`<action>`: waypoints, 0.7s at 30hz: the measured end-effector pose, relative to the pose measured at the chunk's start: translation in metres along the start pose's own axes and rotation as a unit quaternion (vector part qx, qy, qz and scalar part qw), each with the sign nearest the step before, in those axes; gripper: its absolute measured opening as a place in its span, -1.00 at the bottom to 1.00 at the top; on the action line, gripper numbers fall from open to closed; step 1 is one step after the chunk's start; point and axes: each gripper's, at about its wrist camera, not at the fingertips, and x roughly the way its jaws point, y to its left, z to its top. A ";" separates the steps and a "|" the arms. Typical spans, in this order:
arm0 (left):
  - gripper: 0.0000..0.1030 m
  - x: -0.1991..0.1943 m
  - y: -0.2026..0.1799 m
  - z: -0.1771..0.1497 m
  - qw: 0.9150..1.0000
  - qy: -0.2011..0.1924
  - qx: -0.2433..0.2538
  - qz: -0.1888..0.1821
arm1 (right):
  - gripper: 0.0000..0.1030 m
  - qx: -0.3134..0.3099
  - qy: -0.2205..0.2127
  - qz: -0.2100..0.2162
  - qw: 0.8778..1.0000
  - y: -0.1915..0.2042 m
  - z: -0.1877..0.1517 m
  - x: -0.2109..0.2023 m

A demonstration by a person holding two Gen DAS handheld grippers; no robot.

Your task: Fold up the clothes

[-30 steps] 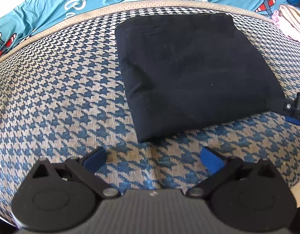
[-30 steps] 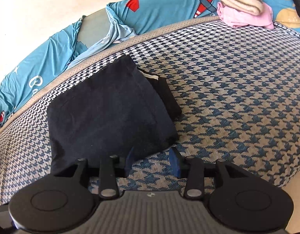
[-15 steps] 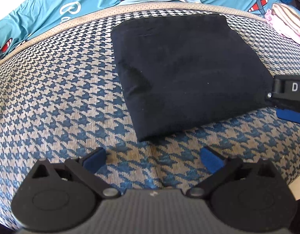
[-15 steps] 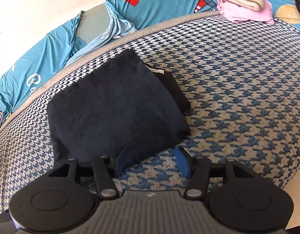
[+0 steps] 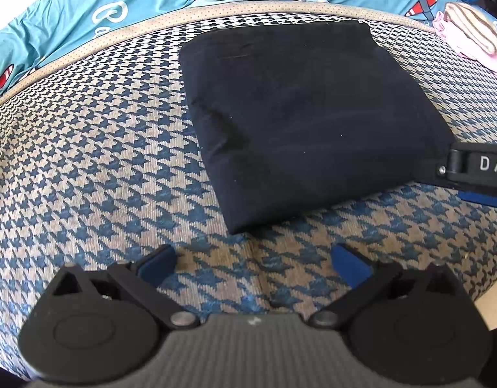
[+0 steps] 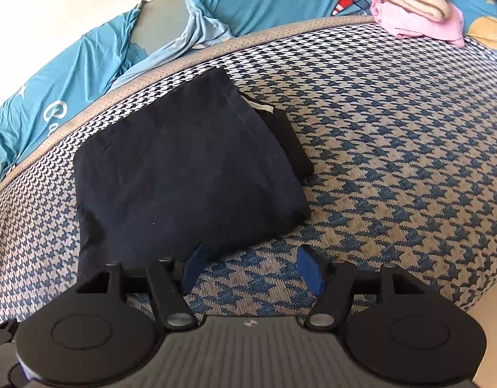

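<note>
On the houndstooth mattress (image 6: pixel 394 148), the folded dark navy cloth square (image 6: pixel 183 174) lies just ahead-left of my right gripper (image 6: pixel 251 268), nearer than my left gripper (image 5: pixel 253 260); both spread wide, holding nothing.

Both pictures are bright with even daylight, and the checked cover (image 5: pixel 86 148) is sharp and clear across the middle. The black folded cloth (image 5: pixel 306 113) swallows its own detail, showing only faint creases, and casts a thin soft shadow along its near edge; beyond it, the pale wall (image 6: pixel 70 6) in the right wrist view is washed out to near white. The fisheye bends the bed's far edge into an arc and darkens the corners.
</note>
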 end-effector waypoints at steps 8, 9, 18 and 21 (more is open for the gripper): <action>1.00 -0.001 0.000 0.000 1.000 0.000 0.001 -0.002 | 0.31 -0.071 0.019 0.007 0.997 0.016 -0.001 0.000; 1.00 0.000 0.000 0.000 1.000 0.000 0.001 -0.002 | 0.32 -0.080 0.024 0.009 0.996 0.017 -0.001 0.001; 1.00 -0.001 0.001 0.000 1.000 0.003 0.003 -0.006 | 0.35 -0.134 0.043 0.020 0.990 0.014 0.007 0.006; 1.00 -0.002 0.000 0.000 1.000 0.005 0.004 -0.002 | 0.36 -0.135 0.039 0.013 0.990 0.007 0.012 0.004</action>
